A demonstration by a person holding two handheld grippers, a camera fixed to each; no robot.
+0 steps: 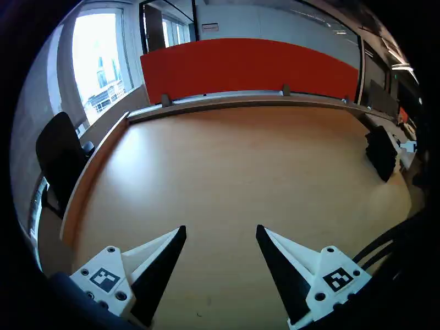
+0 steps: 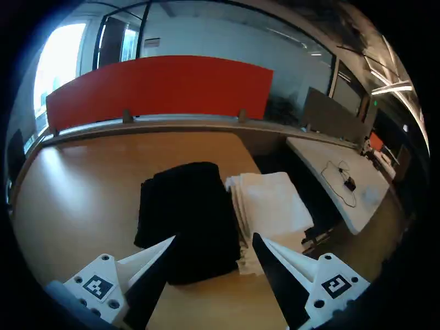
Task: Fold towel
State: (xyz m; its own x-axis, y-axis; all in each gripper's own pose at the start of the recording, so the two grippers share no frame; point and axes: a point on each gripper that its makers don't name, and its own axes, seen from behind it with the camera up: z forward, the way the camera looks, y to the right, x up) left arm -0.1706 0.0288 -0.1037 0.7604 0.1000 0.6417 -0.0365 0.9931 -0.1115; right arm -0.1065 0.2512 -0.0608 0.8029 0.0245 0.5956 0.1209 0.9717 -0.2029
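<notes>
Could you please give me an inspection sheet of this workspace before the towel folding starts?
Surface: light wooden desk, flat, window glare.
Job's things: stack of folded black towels and stack of folded white towels, side by side near the desk's edge.
Clutter: nothing seen.
Grippers: left gripper open, holding nothing; right gripper open, pointed at the towels.
Cables: thin black cable on neighbouring white desk.
Surroundings: red divider panel, black office chair, window.

The table (image 1: 231, 165) looks like smooth wood with a soft shine. The black towel (image 2: 187, 220) is soft, matt cloth, and the white towels (image 2: 272, 206) are cloth too. The left gripper (image 1: 221, 234) and right gripper (image 2: 213, 237) are smooth white plastic.
</notes>
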